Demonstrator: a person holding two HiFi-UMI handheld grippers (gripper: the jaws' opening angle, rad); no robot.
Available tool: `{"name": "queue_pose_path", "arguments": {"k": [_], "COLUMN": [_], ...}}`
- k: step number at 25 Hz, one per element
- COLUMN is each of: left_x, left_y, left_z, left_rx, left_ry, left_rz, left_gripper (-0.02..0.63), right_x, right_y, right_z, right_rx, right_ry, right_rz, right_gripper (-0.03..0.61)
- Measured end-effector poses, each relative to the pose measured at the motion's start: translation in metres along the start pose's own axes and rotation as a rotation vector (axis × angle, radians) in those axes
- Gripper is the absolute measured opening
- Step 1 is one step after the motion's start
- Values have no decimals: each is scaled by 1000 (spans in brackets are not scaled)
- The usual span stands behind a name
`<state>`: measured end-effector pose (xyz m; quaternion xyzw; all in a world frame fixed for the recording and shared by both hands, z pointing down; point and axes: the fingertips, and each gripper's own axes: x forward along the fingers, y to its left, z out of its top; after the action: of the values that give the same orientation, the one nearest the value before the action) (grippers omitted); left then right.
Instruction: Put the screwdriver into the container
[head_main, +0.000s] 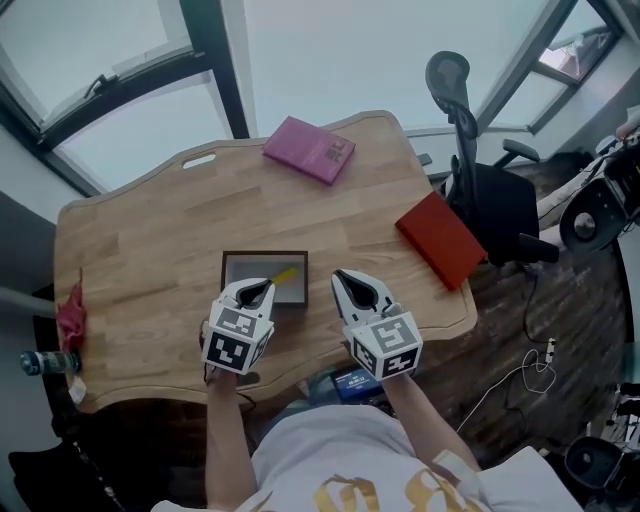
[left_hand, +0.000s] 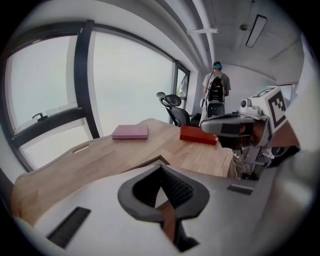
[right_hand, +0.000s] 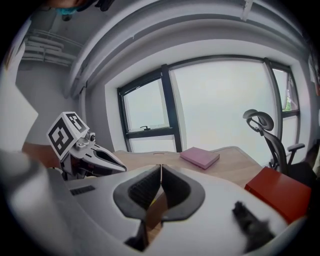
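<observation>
The container (head_main: 232, 262), a dark-rimmed box with a pale grey inside, stands on the wooden table (head_main: 150, 250) near its front edge. A yellow screwdriver (head_main: 285, 274) lies inside it, partly hidden by my left gripper. The left gripper (head_main: 262, 289) hovers over the box's front rim with its jaws shut and nothing between them; the left gripper view (left_hand: 161, 168) shows the tips meeting. My right gripper (head_main: 341, 275) is just right of the box, also shut and empty, with its tips together in its own view (right_hand: 161, 167). Each gripper shows in the other's view, the right one (left_hand: 220, 125) and the left one (right_hand: 107, 162).
A pink book (head_main: 311, 149) lies at the table's far edge and a red book (head_main: 440, 238) at its right edge. Beyond the right edge is a black office chair (head_main: 480, 180). A red cloth (head_main: 70, 320) hangs at the left edge. A person (left_hand: 216, 90) stands far back.
</observation>
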<state>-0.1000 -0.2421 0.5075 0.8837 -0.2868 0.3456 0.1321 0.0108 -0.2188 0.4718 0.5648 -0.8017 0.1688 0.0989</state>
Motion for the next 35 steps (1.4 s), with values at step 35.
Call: {"name": "queue_pose_path", "arguments": {"k": [35], "left_x": [-103], "left_y": [18], "left_z": [30], "left_rx": [-273], "left_ry": [-538], "left_rz": [238], "left_gripper": [12], "right_x": [-38], "right_y": [19], "right_z": [24], "right_rx": [-110], "right_ry": [-89], "right_rz": [-102], "right_gripper": [32]}}
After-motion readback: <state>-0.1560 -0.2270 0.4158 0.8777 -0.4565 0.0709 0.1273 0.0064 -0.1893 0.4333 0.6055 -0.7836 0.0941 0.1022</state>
